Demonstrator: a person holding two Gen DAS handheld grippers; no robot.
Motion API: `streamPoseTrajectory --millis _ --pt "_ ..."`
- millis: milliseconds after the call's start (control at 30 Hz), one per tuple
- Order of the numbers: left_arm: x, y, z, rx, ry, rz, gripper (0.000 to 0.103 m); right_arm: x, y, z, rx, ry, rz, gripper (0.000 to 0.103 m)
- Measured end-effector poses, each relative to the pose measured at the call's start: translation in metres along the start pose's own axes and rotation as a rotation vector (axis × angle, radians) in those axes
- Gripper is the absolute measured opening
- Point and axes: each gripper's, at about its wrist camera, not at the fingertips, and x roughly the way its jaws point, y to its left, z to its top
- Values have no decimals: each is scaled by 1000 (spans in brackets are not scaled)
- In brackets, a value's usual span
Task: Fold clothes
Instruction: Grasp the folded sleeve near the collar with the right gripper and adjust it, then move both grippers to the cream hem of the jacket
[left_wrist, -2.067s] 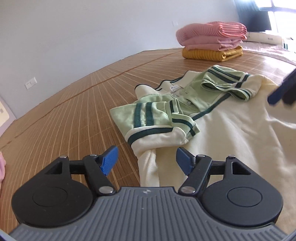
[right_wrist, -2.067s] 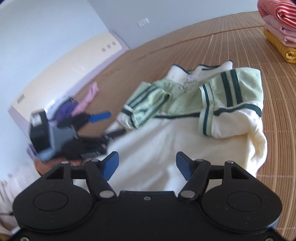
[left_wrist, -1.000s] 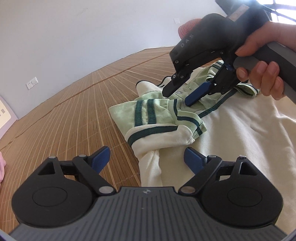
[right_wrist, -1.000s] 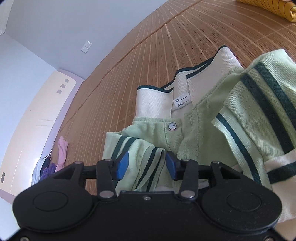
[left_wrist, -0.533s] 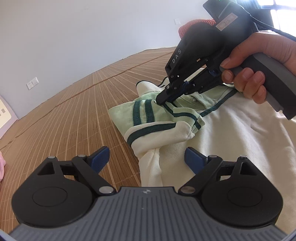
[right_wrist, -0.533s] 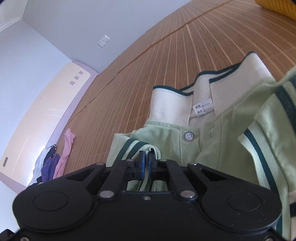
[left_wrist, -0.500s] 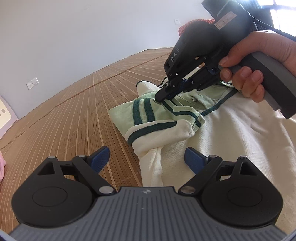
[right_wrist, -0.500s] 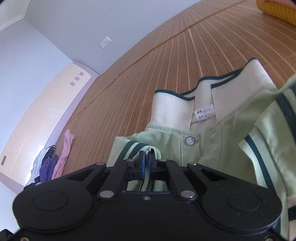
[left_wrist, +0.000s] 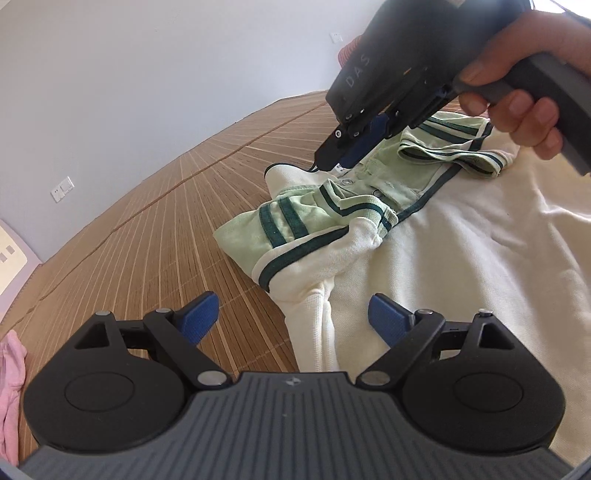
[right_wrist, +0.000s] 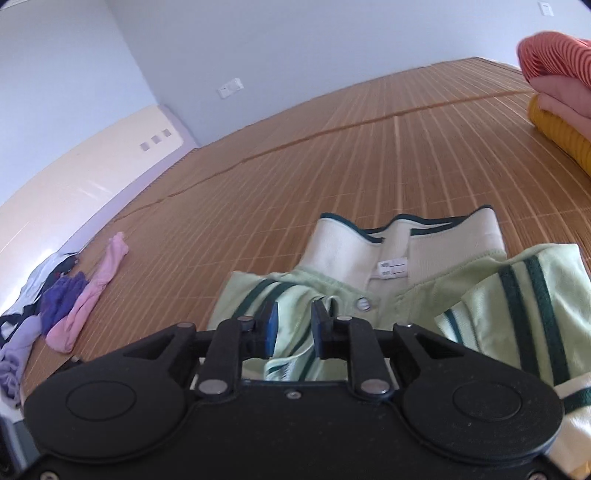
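Observation:
A cream polo shirt (left_wrist: 461, 258) with a pale green yoke and dark green stripes lies on the bamboo mat (left_wrist: 166, 229). Both sleeves are folded in over the chest; the near sleeve (left_wrist: 295, 229) lies in front of my left gripper (left_wrist: 293, 314). That gripper hovers open over the shirt's side edge with nothing between its fingers. A hand (left_wrist: 524, 103) holds my right gripper (left_wrist: 332, 158) just above the collar (left_wrist: 288, 177). In the right wrist view, the right gripper (right_wrist: 295, 328) has its jaws a little apart above the green sleeve (right_wrist: 251, 295), holding nothing. The collar (right_wrist: 351, 251) and its label lie beyond.
A folded stack of pink, striped and yellow garments (right_wrist: 554, 92) sits at the far right of the mat (right_wrist: 332, 166). A heap of pink and purple clothes (right_wrist: 85, 295) lies at the left edge by a cream panel. A pink cloth (left_wrist: 9, 387) shows at the lower left.
Half a second ago my right gripper was shut on the near sleeve's folded edge. It has since let go, parted its jaws and lifted toward the collar. The left gripper has stayed put.

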Motion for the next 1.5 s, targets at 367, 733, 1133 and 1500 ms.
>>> streamPoseTrajectory --millis 367,733,1133,1500 --pt "-10 4 -1 -17 -6 -25 91 -67 -4 -43 43 3 7 63" --pt "-78 16 -15 -266 -43 -205 91 -251 -35 -122 117 -283 -32 79" --pt "-167 -7 -75 -549 -18 -312 92 -261 -25 -179 15 -166 -110 81" --pt "-196 -64 -91 -474 23 -419 93 -225 69 -253 -487 -93 -115 77"
